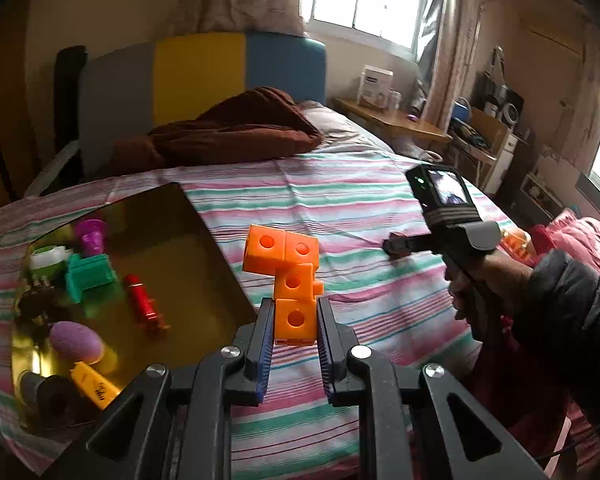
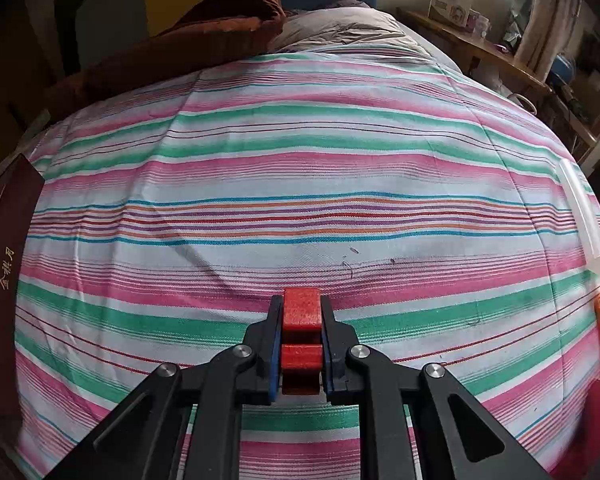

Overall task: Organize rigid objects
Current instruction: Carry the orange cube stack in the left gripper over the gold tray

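My left tool [image 1: 295, 322] grips the orange cube chain [image 1: 286, 268] by its lowest cube.
I hold it above the bed beside the gold tray [image 1: 172, 216], ready for sorting; my right tool [image 2: 301, 326] clamps a red block [image 2: 301, 307].

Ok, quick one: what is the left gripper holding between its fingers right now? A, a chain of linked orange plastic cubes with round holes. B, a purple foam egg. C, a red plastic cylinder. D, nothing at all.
A: the left gripper is shut on the bottom cube of the chain of linked orange plastic cubes with round holes, held above the striped bedsheet.
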The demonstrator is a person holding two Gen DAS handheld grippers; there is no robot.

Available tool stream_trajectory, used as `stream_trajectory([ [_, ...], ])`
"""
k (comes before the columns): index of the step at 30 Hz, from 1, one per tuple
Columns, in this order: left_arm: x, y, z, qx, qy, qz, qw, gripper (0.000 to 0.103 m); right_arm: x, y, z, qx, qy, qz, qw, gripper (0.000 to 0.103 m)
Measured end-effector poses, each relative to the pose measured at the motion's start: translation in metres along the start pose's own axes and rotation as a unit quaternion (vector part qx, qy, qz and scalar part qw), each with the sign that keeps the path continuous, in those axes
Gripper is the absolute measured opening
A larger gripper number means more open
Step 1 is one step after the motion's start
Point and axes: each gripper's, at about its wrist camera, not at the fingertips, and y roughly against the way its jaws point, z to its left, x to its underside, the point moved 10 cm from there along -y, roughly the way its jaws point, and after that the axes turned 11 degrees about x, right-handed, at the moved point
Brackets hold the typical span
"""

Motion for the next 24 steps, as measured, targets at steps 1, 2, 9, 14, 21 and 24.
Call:
stream_trajectory([
  [1,-0.001,0.002,0.003,-0.003,0.003,-0.002,1.0000,0.019,0.000,0.000,0.000,0.001,0.002,-0.001,1.000,0.016],
  [2,-0.001,0.005,0.008,-0.007,0.006,-0.003,1.0000,0.019,0.000,0.000,0.001,0.003,0.004,-0.001,1.000,0.016],
  [9,0.006,0.018,0.045,-0.036,0.043,-0.009,0.9984,0.019,0.000,0.001,0.002,0.009,0.011,-0.004,1.000,0.016],
  [14,0.013,0.022,0.067,-0.053,0.063,-0.012,0.9965,0.019,0.000,0.000,0.001,0.008,0.009,-0.004,1.000,0.016],
  [21,0.028,0.032,0.110,-0.068,0.110,-0.015,0.9915,0.019,-0.002,-0.001,0.003,0.016,0.018,-0.008,1.000,0.016],
  [24,0.036,0.043,0.140,-0.082,0.148,-0.023,0.9853,0.019,-0.002,-0.001,0.003,0.019,0.022,-0.009,1.000,0.016],
])
